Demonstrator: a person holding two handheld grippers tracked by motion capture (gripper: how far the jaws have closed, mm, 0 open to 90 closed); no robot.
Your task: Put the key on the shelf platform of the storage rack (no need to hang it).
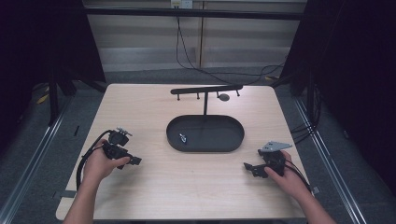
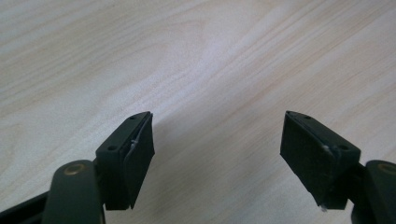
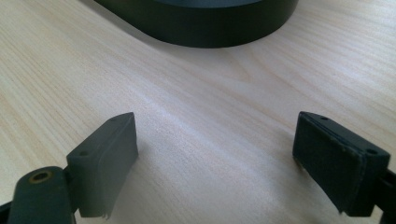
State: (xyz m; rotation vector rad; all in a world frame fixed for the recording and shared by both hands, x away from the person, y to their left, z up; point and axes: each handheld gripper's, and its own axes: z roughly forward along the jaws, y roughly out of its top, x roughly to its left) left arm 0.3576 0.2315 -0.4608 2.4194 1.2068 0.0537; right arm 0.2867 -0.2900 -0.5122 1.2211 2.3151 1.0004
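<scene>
Small shiny item (image 1: pixel 183 137) in the black tray (image 1: pixel 205 145), too small to identify

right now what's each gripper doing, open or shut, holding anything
Left gripper: open, holding nothing, just above the bare wooden table.
Right gripper: open, holding nothing, pointed toward the black tray.

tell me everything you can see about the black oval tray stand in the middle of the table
The black tray stand looks like matte dark metal: a shallow oval dish with a low upright wall, a thin post rising from its far side, and a crossbar on top with short pegs hanging below. It sits flat on the wooden table, mid-table. A small shiny item, too small to identify, lies inside. Nothing else touches it; both grippers rest apart from it.
</scene>
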